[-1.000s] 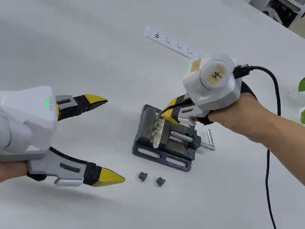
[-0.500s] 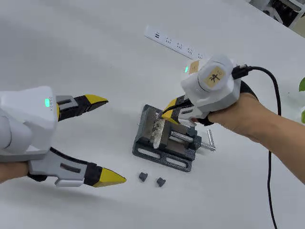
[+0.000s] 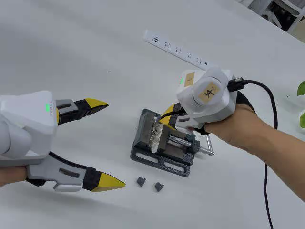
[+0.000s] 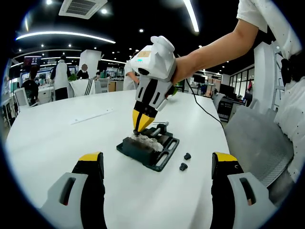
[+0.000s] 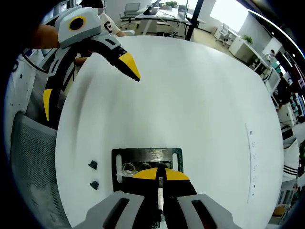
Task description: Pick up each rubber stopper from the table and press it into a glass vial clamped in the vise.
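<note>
Head view: the right gripper (image 3: 165, 120) has its jaws pressed together, tips down on the glass vials (image 3: 156, 135) clamped in the vise (image 3: 162, 151). Whether a stopper sits under those tips is hidden. If one is being seated, I judge the push should run straight down the vial's axis and gently, since clamped glass may crack under a sideways load. The left gripper (image 3: 110, 141) hovers well to the left of the vise, jaws wide, holding nothing. Two rubber stoppers (image 3: 141, 181) lie on the table (image 3: 95, 47) just past its lower tip, near the vise's base. A power strip (image 3: 176, 46) lies well beyond the right gripper, and a cable (image 3: 267, 162) trails behind the hand.

Left gripper view: the vise (image 4: 164, 153) sits ahead between the wide jaws. The stoppers (image 4: 187, 156) lie just inside the right-hand jaw with bare table around them, so the way to them looks open.

Right gripper view: the yellow tips meet over the vise's slot, with an open vial (image 5: 127, 167) just left of them. The stoppers (image 5: 93, 165) lie further left, towards the table's edge. A careless nudge could roll one off.
</note>
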### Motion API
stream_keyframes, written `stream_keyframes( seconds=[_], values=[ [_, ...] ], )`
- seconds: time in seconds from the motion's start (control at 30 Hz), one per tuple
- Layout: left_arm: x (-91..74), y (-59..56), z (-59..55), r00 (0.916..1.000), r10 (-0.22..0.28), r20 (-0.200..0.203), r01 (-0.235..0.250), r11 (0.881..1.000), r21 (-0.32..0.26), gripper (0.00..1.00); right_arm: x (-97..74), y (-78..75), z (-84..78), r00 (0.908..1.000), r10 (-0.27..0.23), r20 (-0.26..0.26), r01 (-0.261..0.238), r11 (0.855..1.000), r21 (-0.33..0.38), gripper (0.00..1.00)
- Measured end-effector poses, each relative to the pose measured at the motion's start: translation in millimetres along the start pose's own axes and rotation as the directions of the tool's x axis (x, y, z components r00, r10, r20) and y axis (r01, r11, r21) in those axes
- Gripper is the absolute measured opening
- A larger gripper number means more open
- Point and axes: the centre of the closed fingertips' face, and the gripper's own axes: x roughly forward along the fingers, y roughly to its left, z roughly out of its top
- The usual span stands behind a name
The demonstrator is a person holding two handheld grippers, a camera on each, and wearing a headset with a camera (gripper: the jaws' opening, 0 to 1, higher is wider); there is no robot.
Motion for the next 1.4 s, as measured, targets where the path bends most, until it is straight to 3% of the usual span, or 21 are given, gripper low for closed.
stream_keyframes(
  seconds=[0.1,0.23,0.43,0.7,1.07,1.3,1.4],
  values=[
    [1.0,-0.1,0.7,1.0,-0.002,0.002,0.002,1.0,-0.001,0.94,1.2,1.0,1.0,0.9996,-0.007,-0.029,0.006,1.0,-0.022,0.0],
    [2.2,-0.9,1.8,1.0,-0.005,0.003,0.005,1.0,0.003,0.94,-0.3,1.1,-0.4,0.9994,-0.015,-0.03,0.014,0.999,-0.044,0.0],
    [1.6,-4.1,4.4,1.0,-0.009,0.001,0.009,1.0,0.011,0.93,-0.1,2.7,-0.7,0.9956,-0.076,-0.055,0.067,0.988,-0.141,0.0],
    [-6.1,-7.9,3.9,0.9999,-0.005,-0.011,0.005,1.0,0.019,0.93,-0.7,-2.2,0.2,0.9994,-0.028,-0.018,0.027,0.999,-0.031,0.0],
    [-9.3,-10.7,3.8,0.9998,-0.001,-0.018,0.002,1.0,0.025,0.93,0.4,-2.1,0.3,0.9998,-0.015,0.013,0.015,0.999,0.032,0.0],
    [-11.6,-12.8,3.5,0.9996,0.0,-0.027,0.001,1.0,0.028,0.93,-1.9,0.4,0.7,0.9994,-0.019,0.03,0.018,0.999,0.036,0.0],
    [-12.6,-13.7,3.3,0.9995,0.0,-0.032,0.001,1.0,0.029,0.93,-4.0,1.8,3.6,0.9984,-0.02,0.052,0.018,0.999,0.048,0.05]
  ],
)
